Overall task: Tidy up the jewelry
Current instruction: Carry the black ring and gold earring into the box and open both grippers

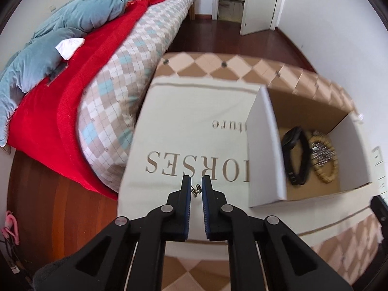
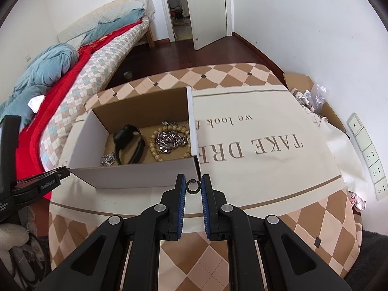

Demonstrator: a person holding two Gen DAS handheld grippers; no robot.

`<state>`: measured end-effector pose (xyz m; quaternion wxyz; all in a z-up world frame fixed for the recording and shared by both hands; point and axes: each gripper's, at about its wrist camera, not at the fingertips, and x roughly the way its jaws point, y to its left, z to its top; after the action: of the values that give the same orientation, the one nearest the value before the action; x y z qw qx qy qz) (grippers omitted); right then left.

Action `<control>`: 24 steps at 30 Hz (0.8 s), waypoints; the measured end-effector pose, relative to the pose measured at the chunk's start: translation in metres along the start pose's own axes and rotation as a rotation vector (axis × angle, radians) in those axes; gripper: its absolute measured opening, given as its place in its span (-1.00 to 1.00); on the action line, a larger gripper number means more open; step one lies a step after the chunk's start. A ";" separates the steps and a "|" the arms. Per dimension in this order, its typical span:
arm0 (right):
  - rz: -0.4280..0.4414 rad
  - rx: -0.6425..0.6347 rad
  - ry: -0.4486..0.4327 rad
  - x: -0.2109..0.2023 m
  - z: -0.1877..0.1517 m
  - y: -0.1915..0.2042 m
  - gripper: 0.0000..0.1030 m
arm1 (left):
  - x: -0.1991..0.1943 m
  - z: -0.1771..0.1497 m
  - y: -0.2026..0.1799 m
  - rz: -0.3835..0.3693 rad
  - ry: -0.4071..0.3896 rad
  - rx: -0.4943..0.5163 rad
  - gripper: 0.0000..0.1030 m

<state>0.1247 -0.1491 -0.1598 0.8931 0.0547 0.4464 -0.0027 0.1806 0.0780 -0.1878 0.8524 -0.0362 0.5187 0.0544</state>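
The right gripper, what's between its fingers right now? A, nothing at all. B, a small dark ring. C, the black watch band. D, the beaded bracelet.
B: the right gripper is shut on a small dark ring, held in front of the cardboard box, while the black watch band and beaded bracelet lie inside the box.
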 end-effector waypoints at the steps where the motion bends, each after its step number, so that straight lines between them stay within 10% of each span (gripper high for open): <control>1: 0.007 0.004 -0.006 -0.004 0.002 0.000 -0.74 | -0.013 0.003 0.005 -0.019 -0.016 -0.012 -0.88; 13: 0.133 0.024 -0.100 -0.047 0.049 0.010 -0.74 | -0.116 0.054 0.037 -0.140 -0.170 -0.068 -0.88; 24: 0.257 0.062 0.074 0.009 0.098 0.008 -0.73 | -0.087 0.089 -0.035 -0.323 -0.026 -0.017 -0.80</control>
<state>0.2090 -0.1503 -0.1076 0.8670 0.1392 0.4679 0.1001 0.2241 0.0489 -0.0698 0.8564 -0.1257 0.4947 -0.0784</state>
